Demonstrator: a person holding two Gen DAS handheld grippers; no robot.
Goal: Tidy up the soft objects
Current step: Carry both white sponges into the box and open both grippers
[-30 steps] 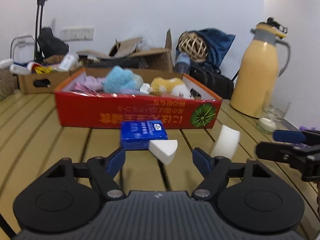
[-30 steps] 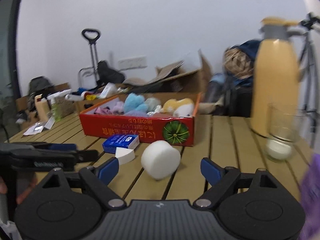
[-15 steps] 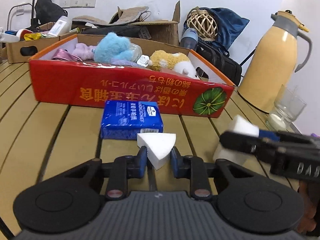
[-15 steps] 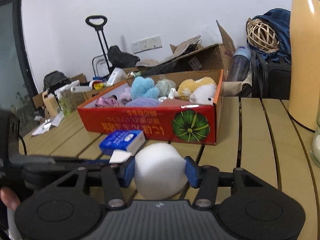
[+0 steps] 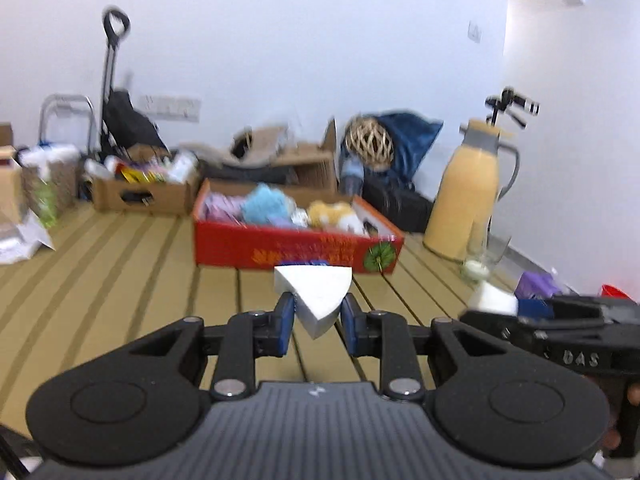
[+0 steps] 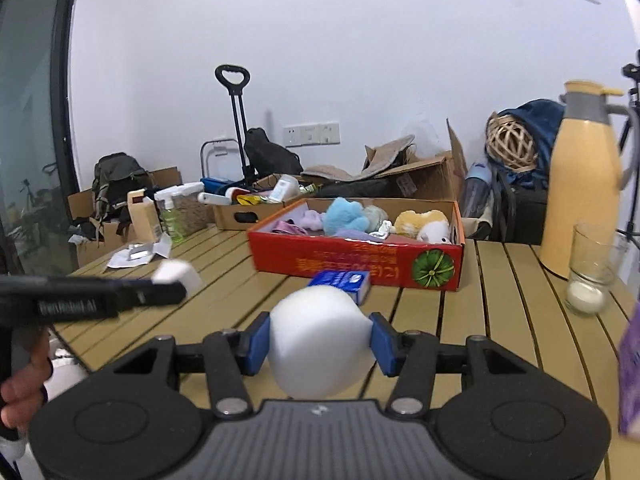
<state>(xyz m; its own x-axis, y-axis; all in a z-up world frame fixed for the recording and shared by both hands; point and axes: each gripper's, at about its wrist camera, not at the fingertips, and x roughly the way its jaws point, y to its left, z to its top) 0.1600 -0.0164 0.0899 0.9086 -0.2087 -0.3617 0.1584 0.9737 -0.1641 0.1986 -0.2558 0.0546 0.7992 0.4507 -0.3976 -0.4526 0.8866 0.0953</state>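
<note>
Left wrist view: left gripper (image 5: 314, 322) clamped on a white wedge sponge (image 5: 314, 290), blue pads pressing both sides, sponge lifted off the slatted wooden table (image 5: 120, 280). Red box (image 5: 294, 246) of plush toys sits ahead, past the sponge. Yellow thermos (image 5: 468, 196) and a glass (image 5: 482, 258) to the right. Right gripper's dark body comes in at the right edge with a white sponge at its tip. View is blurred.

Right wrist view: right gripper (image 6: 318, 344) closed on a round white sponge (image 6: 318, 340), squeezed between blue pads, raised above the table. Blue packet (image 6: 340, 284) lies on the table just before the red box. Left gripper with the wedge shows at the left, a hand (image 6: 20, 384) below it.
</note>
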